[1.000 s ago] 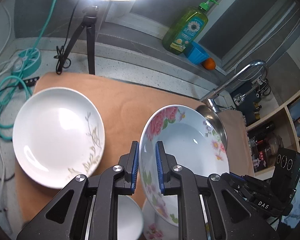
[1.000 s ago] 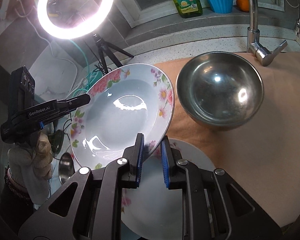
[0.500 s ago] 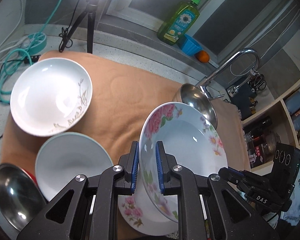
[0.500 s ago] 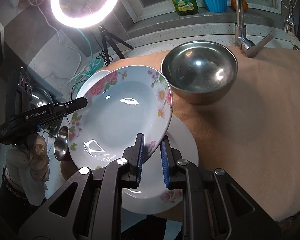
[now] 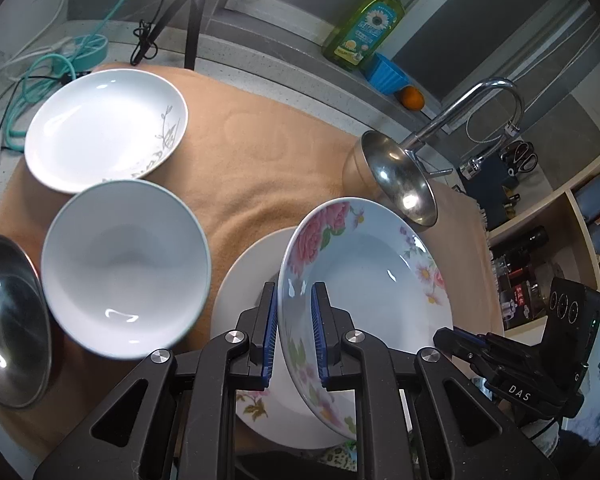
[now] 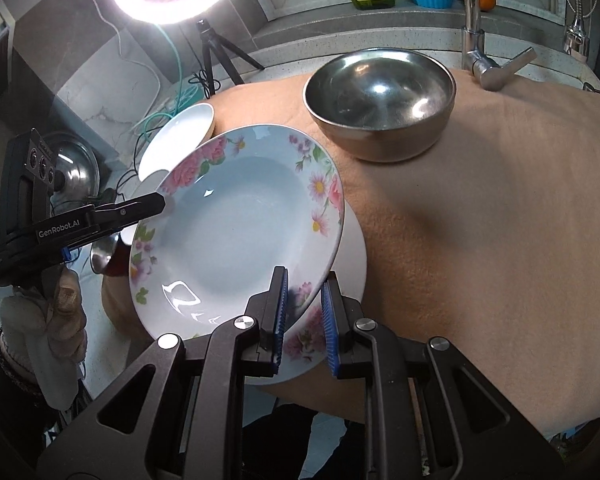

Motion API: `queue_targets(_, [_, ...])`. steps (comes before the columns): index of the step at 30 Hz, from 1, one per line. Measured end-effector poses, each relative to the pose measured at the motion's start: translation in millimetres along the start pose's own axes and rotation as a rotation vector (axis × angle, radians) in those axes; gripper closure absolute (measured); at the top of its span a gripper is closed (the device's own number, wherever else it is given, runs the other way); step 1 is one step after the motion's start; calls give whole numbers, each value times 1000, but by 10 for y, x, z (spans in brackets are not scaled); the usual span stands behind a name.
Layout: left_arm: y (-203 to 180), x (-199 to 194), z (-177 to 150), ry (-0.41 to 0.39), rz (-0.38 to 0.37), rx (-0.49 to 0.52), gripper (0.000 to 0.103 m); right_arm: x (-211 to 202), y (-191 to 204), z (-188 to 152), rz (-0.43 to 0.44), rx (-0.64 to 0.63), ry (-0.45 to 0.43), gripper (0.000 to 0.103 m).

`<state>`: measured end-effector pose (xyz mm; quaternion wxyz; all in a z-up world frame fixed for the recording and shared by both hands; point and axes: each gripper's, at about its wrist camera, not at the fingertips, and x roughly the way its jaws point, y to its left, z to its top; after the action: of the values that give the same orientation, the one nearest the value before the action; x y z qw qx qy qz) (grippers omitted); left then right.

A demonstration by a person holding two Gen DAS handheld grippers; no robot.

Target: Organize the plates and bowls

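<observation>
Currently: floral-rimmed pale-blue ceramic plate (image 5: 364,276), tilted, rim clamped by both left hand-held gripper (image 5: 294,332), lettered "GenRobot.AI", and right hand-held gripper (image 6: 304,312), lettered "DAS".

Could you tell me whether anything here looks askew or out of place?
Only the floral plate: it hangs tilted above a white plate, clamped at its rim by both the left gripper and right gripper. Nothing looks spilled or broken.
</observation>
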<state>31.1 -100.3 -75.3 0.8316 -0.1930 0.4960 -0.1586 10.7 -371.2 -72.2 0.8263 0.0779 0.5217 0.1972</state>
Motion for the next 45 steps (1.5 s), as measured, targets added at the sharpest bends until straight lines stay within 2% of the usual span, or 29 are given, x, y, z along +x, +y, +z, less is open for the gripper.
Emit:
queue_targets(10, [5,128,-175,22,24,-22,89,142,-114,-83,-11,-17,52,86])
queue_targets(23, [89,187,-247,36,53,-45,89,294,-94,-62,-8,-48,88,85])
queue_targets(45, [172,238,-262,46,85,-50,89,412,-32,-87,-16,-59,103,85])
